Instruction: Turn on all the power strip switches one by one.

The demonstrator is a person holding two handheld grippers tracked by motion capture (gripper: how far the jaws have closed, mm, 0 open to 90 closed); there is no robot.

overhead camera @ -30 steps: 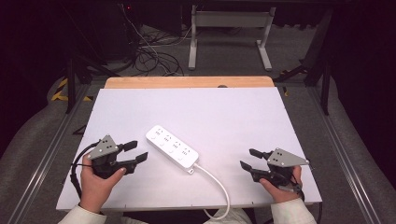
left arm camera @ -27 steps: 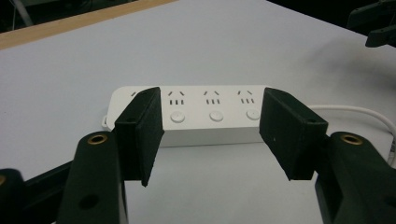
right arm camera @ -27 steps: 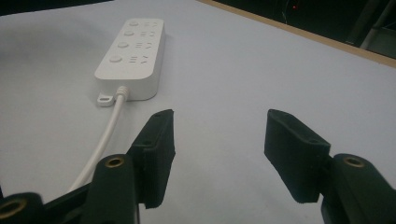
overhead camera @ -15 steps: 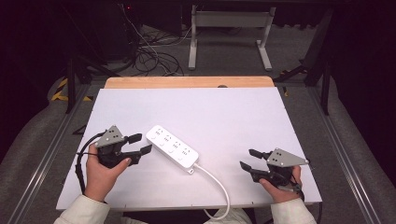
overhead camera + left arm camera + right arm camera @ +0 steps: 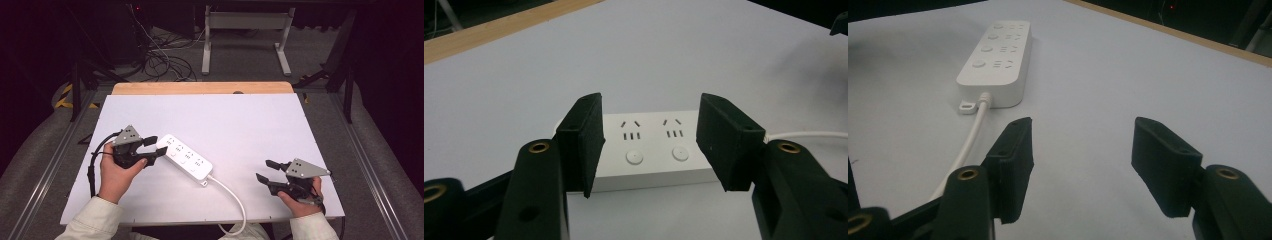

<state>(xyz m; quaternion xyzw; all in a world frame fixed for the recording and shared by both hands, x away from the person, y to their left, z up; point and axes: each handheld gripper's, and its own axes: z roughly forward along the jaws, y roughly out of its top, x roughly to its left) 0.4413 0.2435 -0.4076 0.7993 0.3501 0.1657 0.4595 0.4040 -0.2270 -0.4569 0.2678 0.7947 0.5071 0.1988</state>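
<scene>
Currently, a person is sitting at a white table (image 5: pixel 280 130), holding a two-jaw gripper in each hand. A white power strip (image 5: pixel 184 158) is lying flat on the table, left of centre and toward the near side. Its long axis is running diagonally, from far-left to near-right as seen from the high view. Its white cable (image 5: pixel 231 194) is leaving the near-right end, curving toward the person and dropping over the near table edge. The sockets and round buttons are facing upward.

The left gripper (image 5: pixel 153 147) is reaching toward the far-left end of the strip with its jaws apart. In the left gripper view, the black jaws are standing on either side of the strip's width, with the strip (image 5: pixel 649 150) showing in the gap between them; whether the pads are touching it cannot be told. The right gripper (image 5: pixel 266 170) is resting near the right side of the table, well apart from the strip, with its jaws also apart and holding nothing. From the right gripper view the strip (image 5: pixel 995 57) is lying ahead, cable end nearest.

As a judgement, several things could go wrong. Closing on one end alone could make the strip pivot or slide on the smooth surface. The trailing cable could drag or snag at the table edge if the strip is lifted. A jaw could also press one of the buttons.
</scene>
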